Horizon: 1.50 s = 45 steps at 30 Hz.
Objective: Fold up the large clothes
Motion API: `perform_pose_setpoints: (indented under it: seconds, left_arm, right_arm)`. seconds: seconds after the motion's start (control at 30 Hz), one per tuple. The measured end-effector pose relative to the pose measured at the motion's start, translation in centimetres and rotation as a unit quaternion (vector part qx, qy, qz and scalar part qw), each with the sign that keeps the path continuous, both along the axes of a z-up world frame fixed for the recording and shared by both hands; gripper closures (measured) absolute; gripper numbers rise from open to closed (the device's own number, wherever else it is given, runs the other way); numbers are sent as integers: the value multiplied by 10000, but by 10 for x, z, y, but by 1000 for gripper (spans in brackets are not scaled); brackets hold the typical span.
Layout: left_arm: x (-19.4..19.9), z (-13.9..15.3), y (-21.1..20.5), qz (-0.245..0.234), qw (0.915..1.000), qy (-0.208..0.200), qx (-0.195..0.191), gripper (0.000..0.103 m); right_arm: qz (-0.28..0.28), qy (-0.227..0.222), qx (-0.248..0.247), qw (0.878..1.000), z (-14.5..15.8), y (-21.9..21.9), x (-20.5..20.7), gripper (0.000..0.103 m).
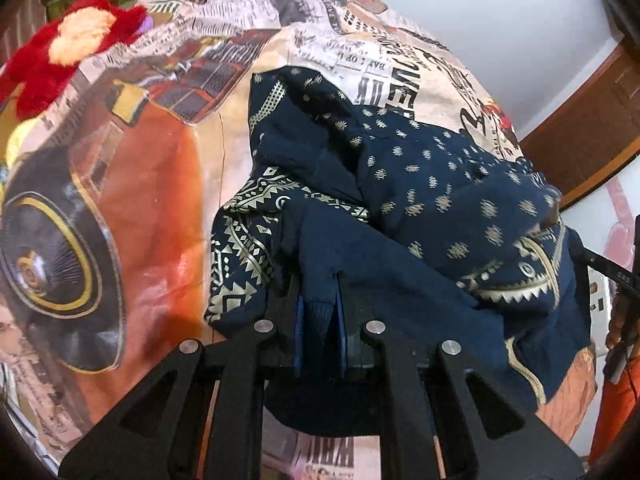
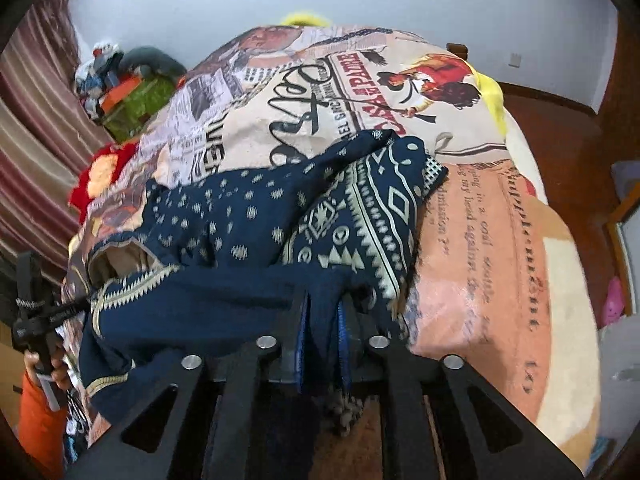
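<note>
A navy garment [image 1: 420, 184] with gold geometric print lies bunched on a bed covered by a newspaper-and-car print bedspread [image 1: 160, 200]. In the left wrist view, my left gripper [image 1: 319, 320] is shut on a plain navy fold of it, and the cloth drapes over the jaws. In the right wrist view the same garment [image 2: 224, 216] stretches leftward across the bedspread [image 2: 480, 240]. My right gripper [image 2: 324, 320] pinches another fold between its blue pads, with a tail of cloth hanging below. The left gripper's body and the hand holding it [image 2: 36, 320] show at the far left.
A red and cream plush toy [image 1: 60, 52] sits at the bed's far left side. Bags and toys [image 2: 128, 96] are piled by the striped curtain [image 2: 32, 140]. Wooden floor [image 2: 560, 140] runs to the right of the bed, with a pink object [image 2: 614, 300] near it.
</note>
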State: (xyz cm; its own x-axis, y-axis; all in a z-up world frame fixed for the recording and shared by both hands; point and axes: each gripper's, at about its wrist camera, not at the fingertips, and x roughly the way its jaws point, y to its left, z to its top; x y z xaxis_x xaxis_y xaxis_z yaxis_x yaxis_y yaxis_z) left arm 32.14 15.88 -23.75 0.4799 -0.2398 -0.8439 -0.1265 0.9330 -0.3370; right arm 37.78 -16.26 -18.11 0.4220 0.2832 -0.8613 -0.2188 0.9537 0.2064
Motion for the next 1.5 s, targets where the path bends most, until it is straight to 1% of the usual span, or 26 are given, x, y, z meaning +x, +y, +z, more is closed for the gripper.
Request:
perform_pose_setpoints:
  seconds: [0.03,0.07,0.1,0.13,0.17,0.23,0.33,0.5,0.53,0.6,0.67,0.7,0.77,0.83,0.87,0.93,0.97,1.0,1.07,1.13,1.23,1.27,1.33,1.37,1.4,1.5]
  left_arm:
    - [-4,3,-1,-23,10000,-26,48,91]
    - [-7,5,-2,-37,10000,-44,81,91]
    - [-10,7,-5,-49,9999,-60,117,91]
    - [-14,10,-7,-66,9998,-79,168,91]
    - [-18,12,-9,-84,9997,-103,220,91]
    - [-26,14,-12,-107,9995,-136,276,91]
    - [-33,16,-16,-138,9994,-146,275,91]
    - [-44,23,-20,-165,9991,-198,324,91]
    - [-46,25,-21,-170,9991,-217,329,91]
    - [-49,29,-22,-179,9989,-258,341,91]
    - [-51,33,-24,-191,9987,-300,356,91]
    - [-52,36,-25,-203,9986,-329,365,91]
    - [-51,44,-27,-225,9981,-431,381,91]
    - [-50,56,-30,-256,9972,-588,378,91]
    - [-49,63,-30,-261,9966,-684,372,91]
    - [-44,79,-30,-255,9951,-896,336,90]
    - [-39,87,-29,-244,9943,-1011,254,90]
    - [-35,93,-28,-231,9937,-1084,158,90]
    - [-20,104,-23,-185,9926,-1187,-157,90]
    - [-4,109,-18,-87,9919,-1216,-359,90]
    - [22,111,-12,62,9921,-1201,-344,90]
    - [31,109,-10,104,9923,-1153,-430,90]
    - [43,103,-7,138,9929,-1060,-524,90]
    - [47,100,-9,115,9934,-1024,-509,90]
    - [48,97,-11,54,9938,-1015,-442,90]
    - [44,89,-24,-147,9945,-1038,-61,90]
  right_arm:
    - [-3,22,-47,10000,3,-1,-6,76]
    - [7,23,-24,10000,6,-2,-12,64]
    - [11,-9,46,10000,9,-5,-21,57]
    - [11,-45,91,9999,12,-7,-28,47]
    - [25,-81,131,9999,14,-8,-36,43]
    - [114,-53,211,9997,16,-9,-53,43]
    - [200,97,345,9992,10,-9,-72,43]
    - [123,312,490,9982,-8,-2,-85,43]
    - [92,354,558,9978,-10,-1,-85,45]
    - [125,412,704,9966,-13,2,-85,54]
    - [168,434,727,9963,-14,5,-86,69]
    - [182,416,700,9965,-14,7,-86,72]
    - [236,291,616,9974,-11,10,-88,86]
    - [283,84,628,9976,-2,9,-89,93]
    - [285,-47,710,9971,5,8,-90,95]
    - [223,-273,846,9958,19,4,-88,96]
    - [206,-356,896,9951,26,3,-86,97]
    - [187,-479,969,9940,35,1,-81,98]
    - [138,-676,1049,9921,49,-1,-73,98]
    - [98,-842,1048,9909,58,0,-65,98]
    - [-35,-1102,1003,9888,70,-2,-44,99]
    - [-66,-1094,1026,9887,71,-3,-35,100]
    - [-142,-927,1128,9892,70,-5,-20,99]
    - [-187,-845,1137,9897,69,-7,-14,99]
    - [-249,-791,1013,9914,67,-8,-11,99]
    - [-171,-737,662,9949,60,-7,-18,99]
